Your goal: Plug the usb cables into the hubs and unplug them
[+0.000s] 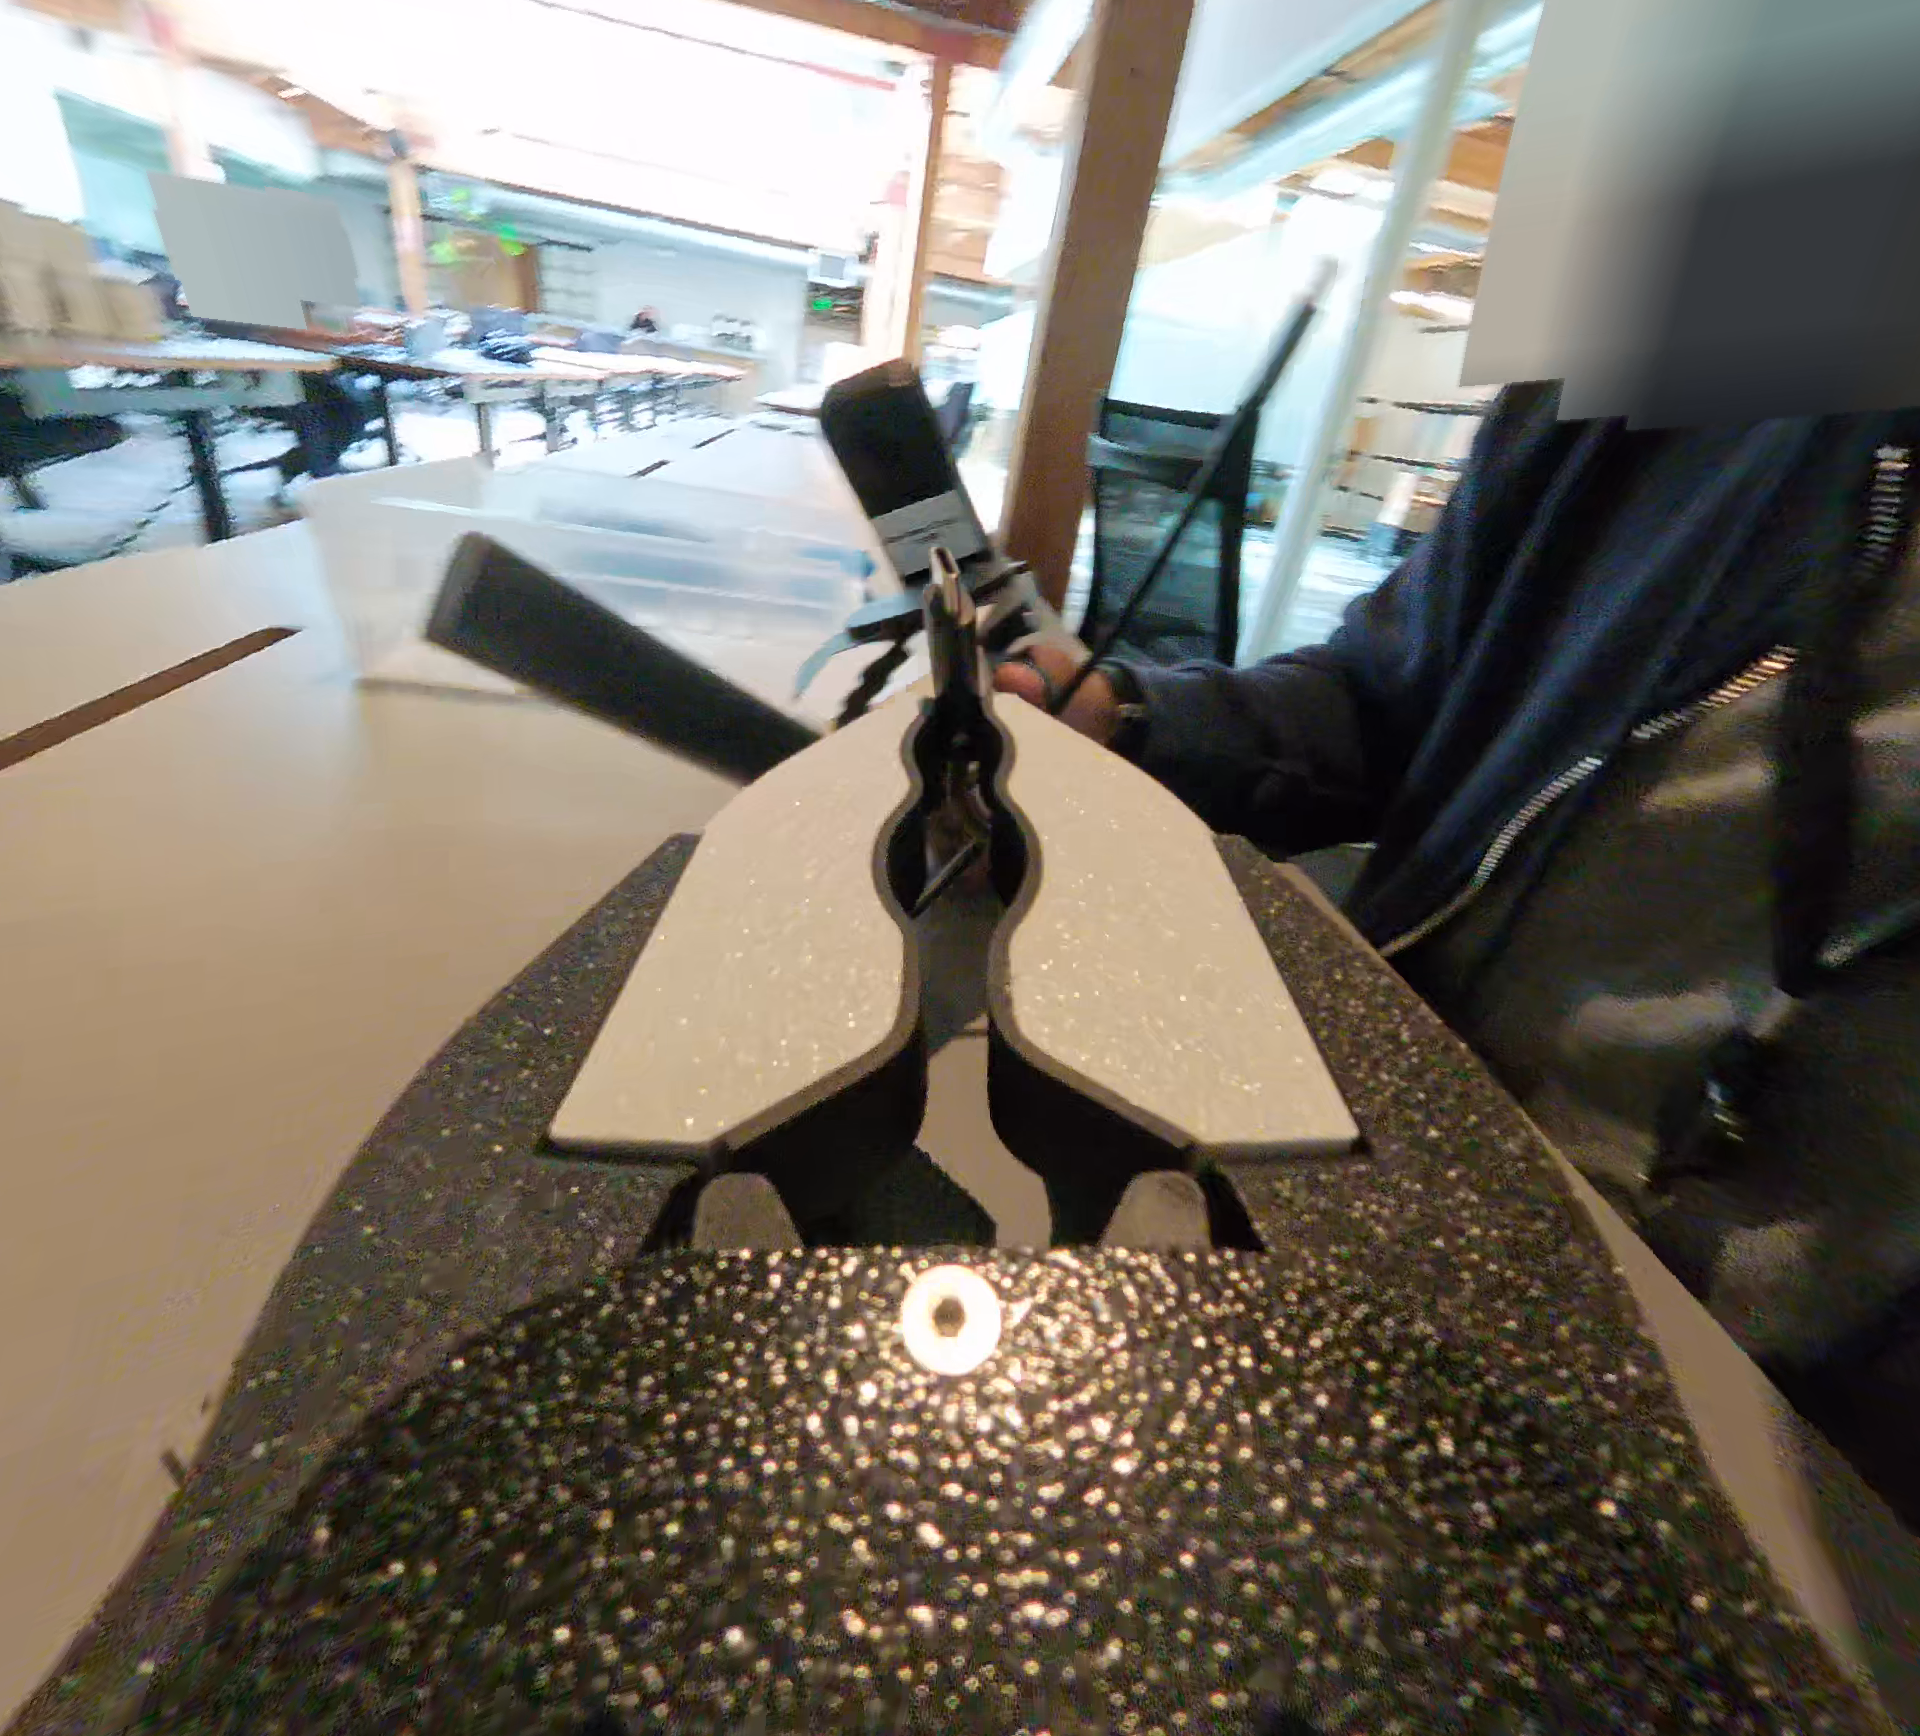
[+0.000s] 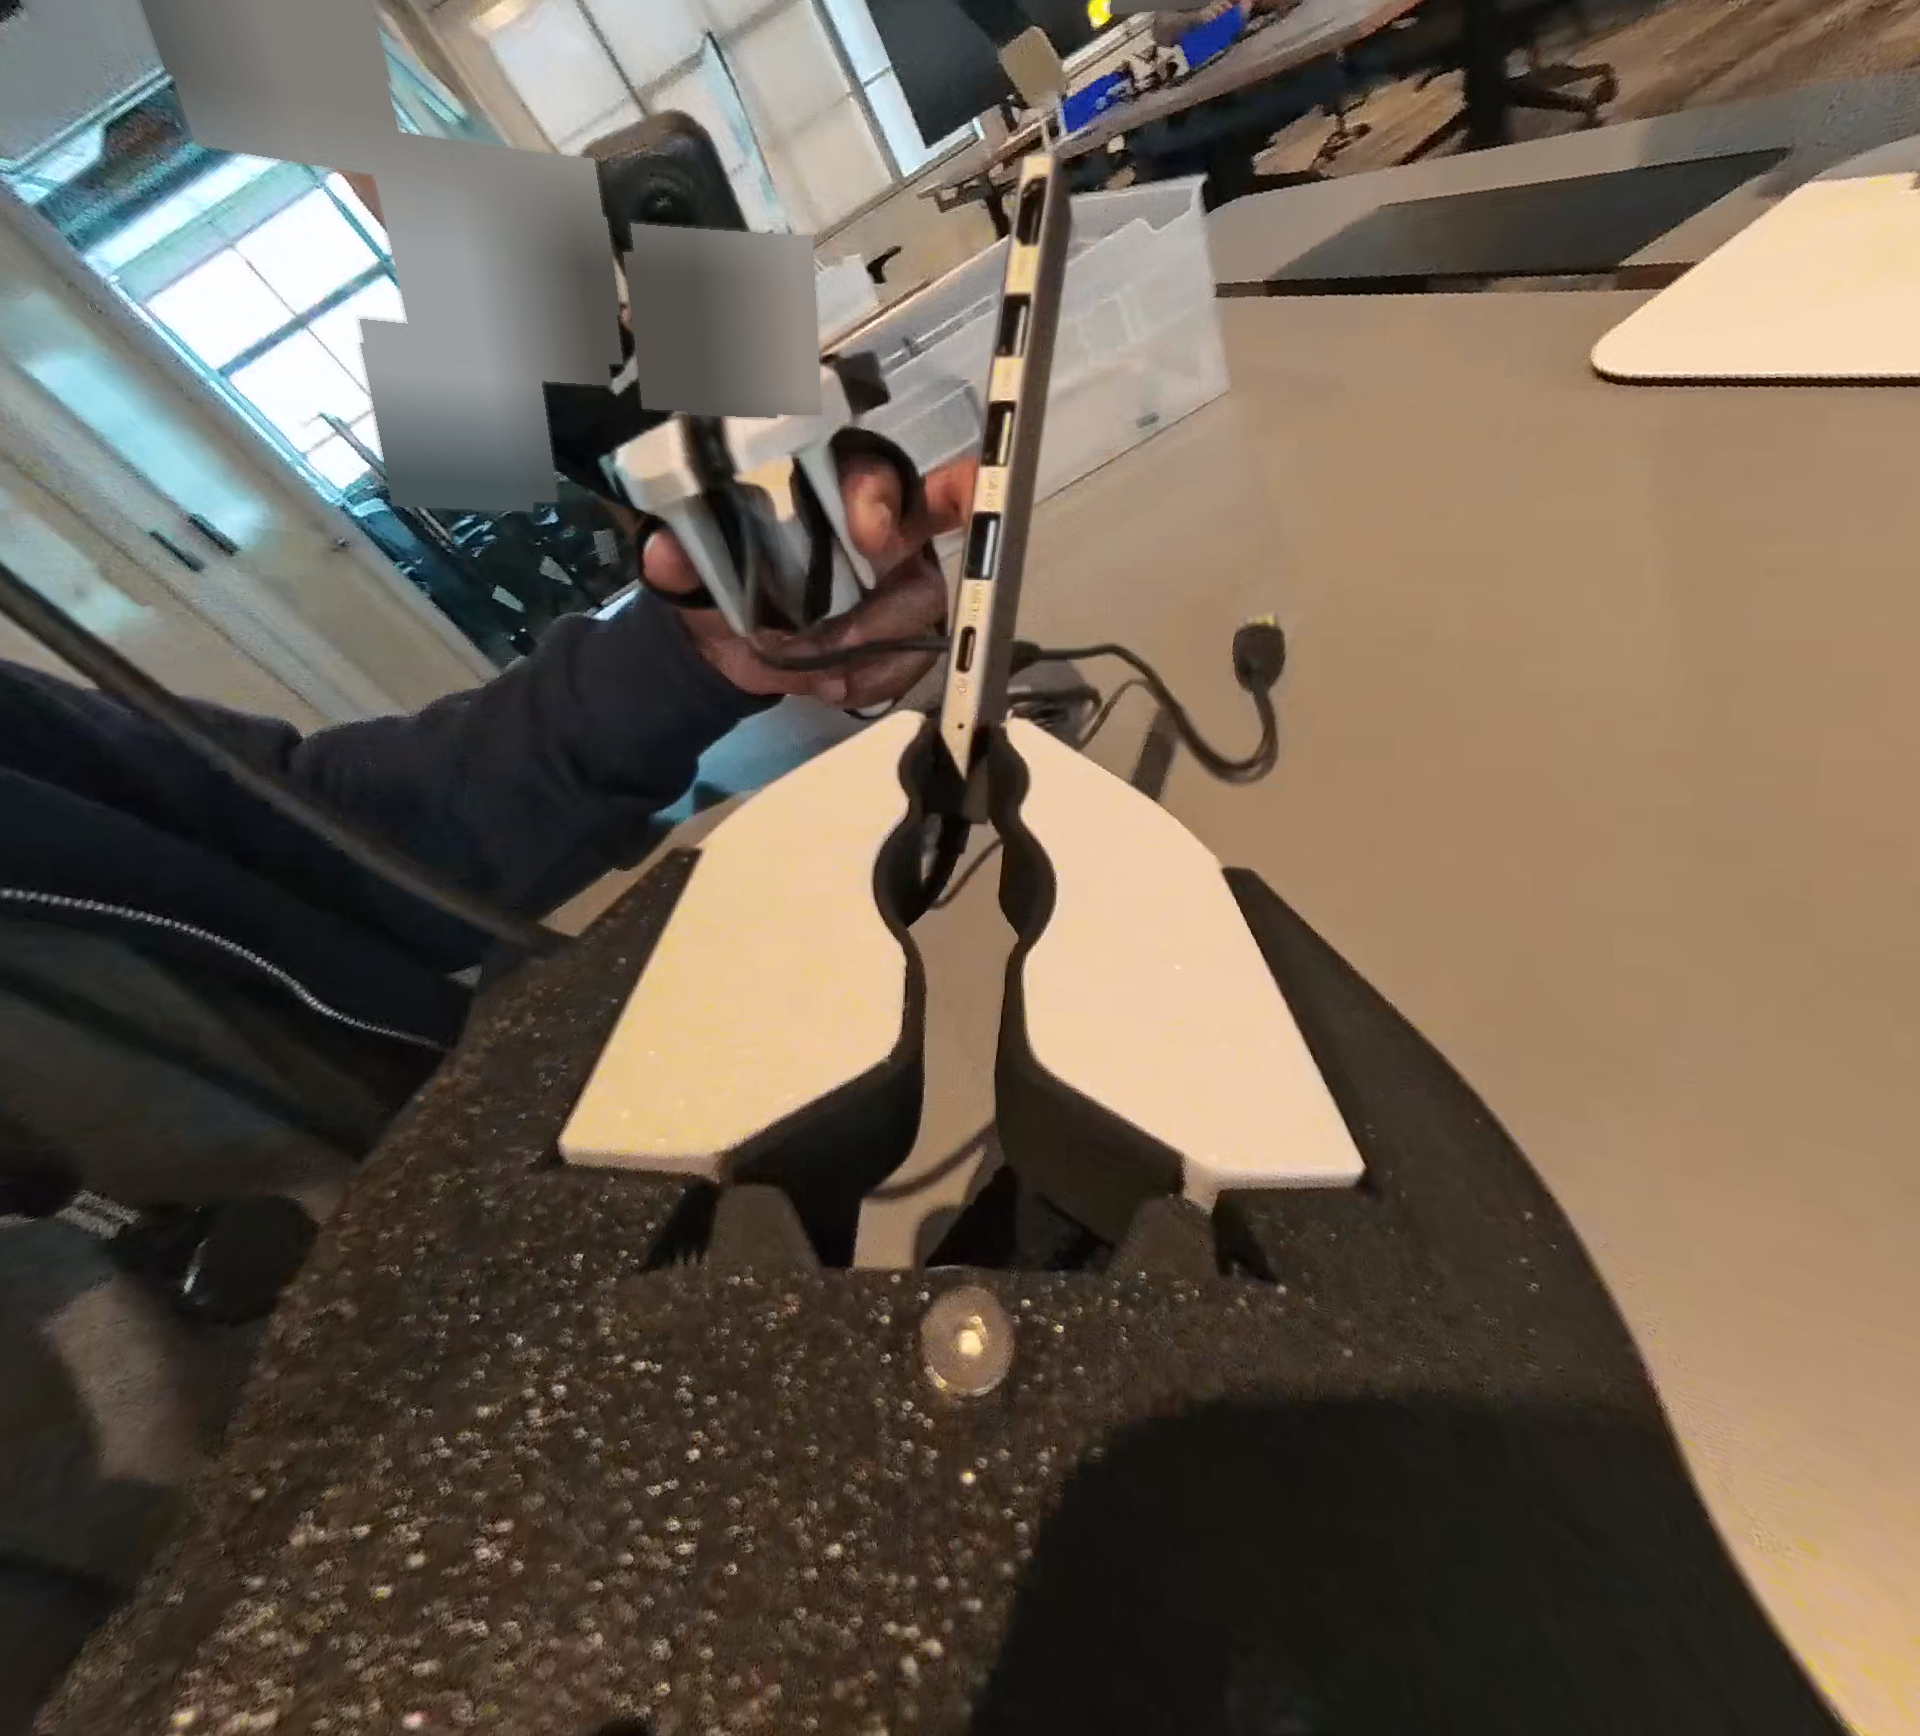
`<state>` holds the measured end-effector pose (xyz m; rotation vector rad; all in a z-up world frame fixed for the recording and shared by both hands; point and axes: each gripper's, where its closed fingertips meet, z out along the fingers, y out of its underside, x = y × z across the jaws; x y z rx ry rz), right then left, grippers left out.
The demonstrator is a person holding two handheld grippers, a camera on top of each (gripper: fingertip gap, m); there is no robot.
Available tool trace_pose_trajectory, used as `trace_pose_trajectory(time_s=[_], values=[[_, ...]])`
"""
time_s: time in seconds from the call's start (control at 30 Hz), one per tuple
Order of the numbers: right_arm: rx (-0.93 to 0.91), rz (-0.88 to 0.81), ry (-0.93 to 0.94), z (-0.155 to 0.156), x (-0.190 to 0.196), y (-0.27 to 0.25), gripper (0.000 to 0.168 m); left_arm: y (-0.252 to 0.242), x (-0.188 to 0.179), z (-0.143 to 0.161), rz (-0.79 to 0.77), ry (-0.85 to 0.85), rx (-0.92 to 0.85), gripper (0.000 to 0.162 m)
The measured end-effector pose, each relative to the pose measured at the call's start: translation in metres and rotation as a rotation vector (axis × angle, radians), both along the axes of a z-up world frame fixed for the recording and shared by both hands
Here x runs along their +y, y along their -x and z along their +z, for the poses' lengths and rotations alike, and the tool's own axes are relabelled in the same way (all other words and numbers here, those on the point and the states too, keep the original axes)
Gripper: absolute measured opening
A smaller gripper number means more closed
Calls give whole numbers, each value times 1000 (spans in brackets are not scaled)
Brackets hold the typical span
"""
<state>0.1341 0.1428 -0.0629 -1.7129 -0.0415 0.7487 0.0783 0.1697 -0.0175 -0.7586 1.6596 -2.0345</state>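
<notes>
Both raised above the table [image 2: 1455,647], the right gripper [image 2: 961,751] pinches the gray hub [image 2: 1013,439] upright by its lower end, while the left gripper [image 1: 951,720] pinches a cable plug [image 1: 951,616].

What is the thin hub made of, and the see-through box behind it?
The hub looks like metal: a smooth, matte silver-grey shell with crisp port cutouts, though painted plastic is possible. The box looks like clear plastic: you can see through its thin, slightly cloudy walls.
</notes>
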Motion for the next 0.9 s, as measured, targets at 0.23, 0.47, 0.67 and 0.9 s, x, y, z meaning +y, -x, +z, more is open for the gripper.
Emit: trace_pose_trajectory(time_s=[0.23,0.47,0.67,0.9], values=[[-53,138,18,-6,3,39,9,12,-23,16,-122,75,-128,6],[-61,182,34,-9,2,49,9,12,-19,18,-108,98,-135,6],[-46,172,70,-14,4,47,9,8,-21,13,-97,69,-115,6],[-228,108,160,-34,3,26,9,1,-6,-20,25,-226,9,6]])
